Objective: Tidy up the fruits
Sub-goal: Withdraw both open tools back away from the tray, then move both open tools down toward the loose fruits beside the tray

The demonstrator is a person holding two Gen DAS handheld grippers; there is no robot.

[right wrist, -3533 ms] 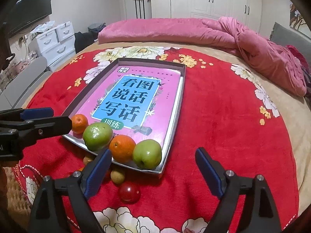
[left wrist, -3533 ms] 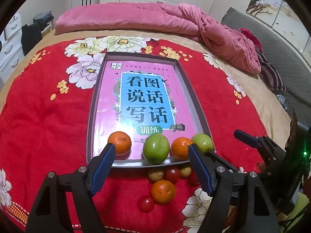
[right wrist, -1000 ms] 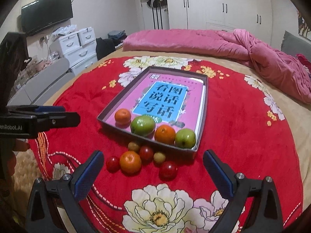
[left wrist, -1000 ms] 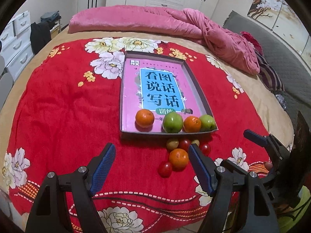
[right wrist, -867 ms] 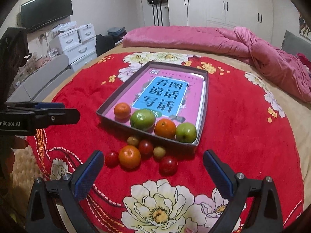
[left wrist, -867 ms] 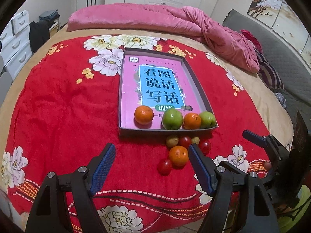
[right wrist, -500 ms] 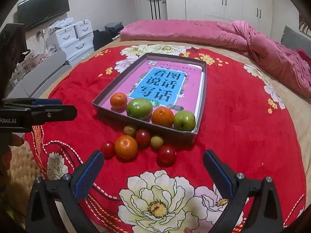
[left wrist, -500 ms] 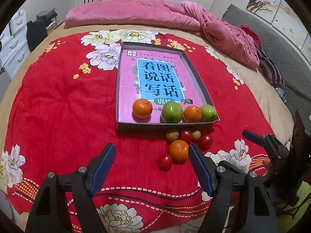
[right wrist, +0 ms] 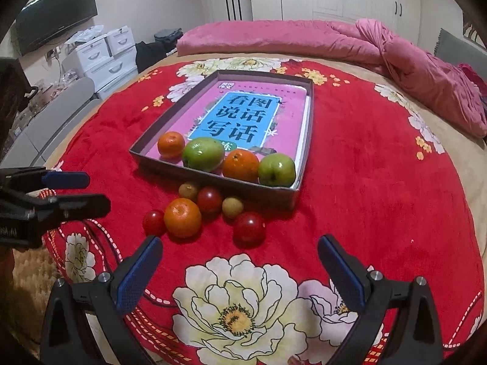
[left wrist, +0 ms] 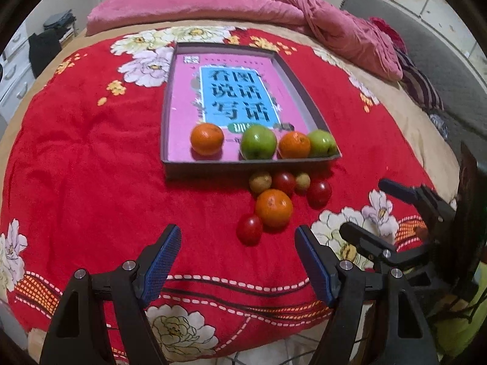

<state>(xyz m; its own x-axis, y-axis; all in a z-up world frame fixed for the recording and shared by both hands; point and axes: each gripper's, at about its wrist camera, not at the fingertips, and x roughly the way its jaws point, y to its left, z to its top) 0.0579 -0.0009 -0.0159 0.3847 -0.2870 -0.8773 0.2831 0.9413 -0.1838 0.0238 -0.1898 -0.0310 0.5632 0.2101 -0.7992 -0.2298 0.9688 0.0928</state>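
A shallow grey box (left wrist: 170,170) (right wrist: 213,179) with a pink book inside lies on the red flowered blanket. Along its near wall sit two oranges (left wrist: 207,139) (left wrist: 294,145) and two green apples (left wrist: 258,142) (left wrist: 322,143). In front of the box, on the blanket, lie an orange (left wrist: 274,208) (right wrist: 182,217), three red tomatoes (left wrist: 249,229) (right wrist: 249,228) and two small brownish fruits (left wrist: 260,181). My left gripper (left wrist: 237,246) hovers open, just short of this loose pile, nothing between its fingers. My right gripper (right wrist: 239,257) is open too, above a white flower near the pile.
A rumpled pink quilt (right wrist: 334,41) lies across the far side of the bed. White drawers (right wrist: 103,57) and a grey seat (right wrist: 51,115) stand to the left, a wall television (right wrist: 54,15) above. The bed's near edge and floor tiles (left wrist: 274,349) show below the left gripper.
Both grippers have sunk a little and tilted further down, so the box and fruit sit higher in both views. Both stay open. No fruit has moved.
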